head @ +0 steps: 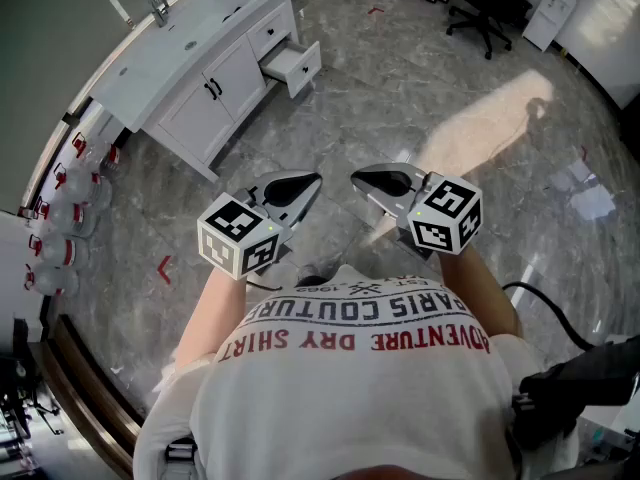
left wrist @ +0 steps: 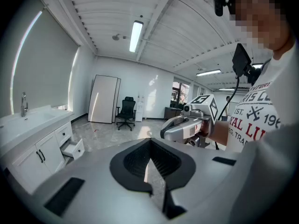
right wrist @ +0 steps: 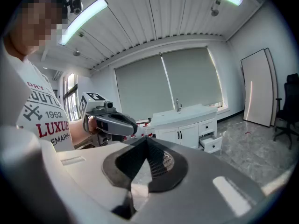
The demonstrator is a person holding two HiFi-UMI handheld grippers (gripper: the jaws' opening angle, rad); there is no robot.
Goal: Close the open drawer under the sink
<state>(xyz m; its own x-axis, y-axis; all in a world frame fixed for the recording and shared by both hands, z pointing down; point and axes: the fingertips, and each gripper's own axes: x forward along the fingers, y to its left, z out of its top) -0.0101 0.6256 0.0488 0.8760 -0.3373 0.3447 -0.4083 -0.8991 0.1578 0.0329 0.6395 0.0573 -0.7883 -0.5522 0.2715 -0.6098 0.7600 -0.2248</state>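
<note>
Beneath sink counter (head: pixel 200 30), drawer (head: pixel 293 66) juts toward room; left tool (head: pixel 300 190), right tool (head: pixel 375 180) closed, empty.

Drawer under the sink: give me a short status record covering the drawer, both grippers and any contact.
drawer: pulled out, lower of two at the vanity end
upper drawer: shut
left gripper: jaws together, empty
right gripper: jaws together, empty
contact: none; both grippers well short of the drawer, bare floor between
task: not yet done
</note>
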